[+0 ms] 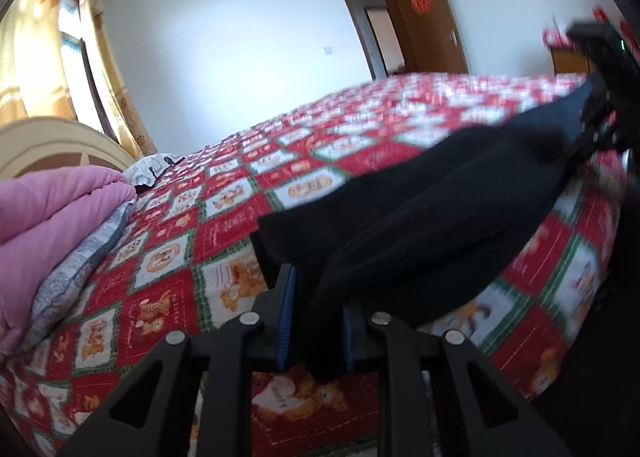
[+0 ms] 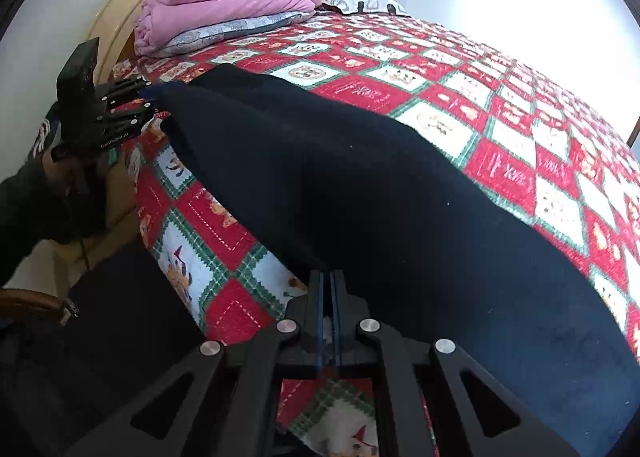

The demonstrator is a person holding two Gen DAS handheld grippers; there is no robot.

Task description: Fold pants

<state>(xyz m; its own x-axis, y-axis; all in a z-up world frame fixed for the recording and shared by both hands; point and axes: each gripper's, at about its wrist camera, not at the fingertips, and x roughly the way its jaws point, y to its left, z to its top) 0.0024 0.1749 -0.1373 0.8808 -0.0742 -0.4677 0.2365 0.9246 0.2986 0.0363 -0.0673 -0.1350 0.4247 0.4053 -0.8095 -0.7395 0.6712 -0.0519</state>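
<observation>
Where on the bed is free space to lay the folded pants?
Free: the wide bedspread beyond the black pants, toward the far side. Crowded: the headboard end, with the pink blanket on a grey pillow, and the near edge, where both grippers work.

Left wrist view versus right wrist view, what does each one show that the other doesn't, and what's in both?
Only the left wrist view shows the open wooden door and the curtained window. Only the right wrist view shows the person's dark sleeve behind the left gripper. Both show the black pants on the red patterned bedspread, the folded pink blanket, and both grippers, including the right gripper, closed on the pants' edge.
</observation>
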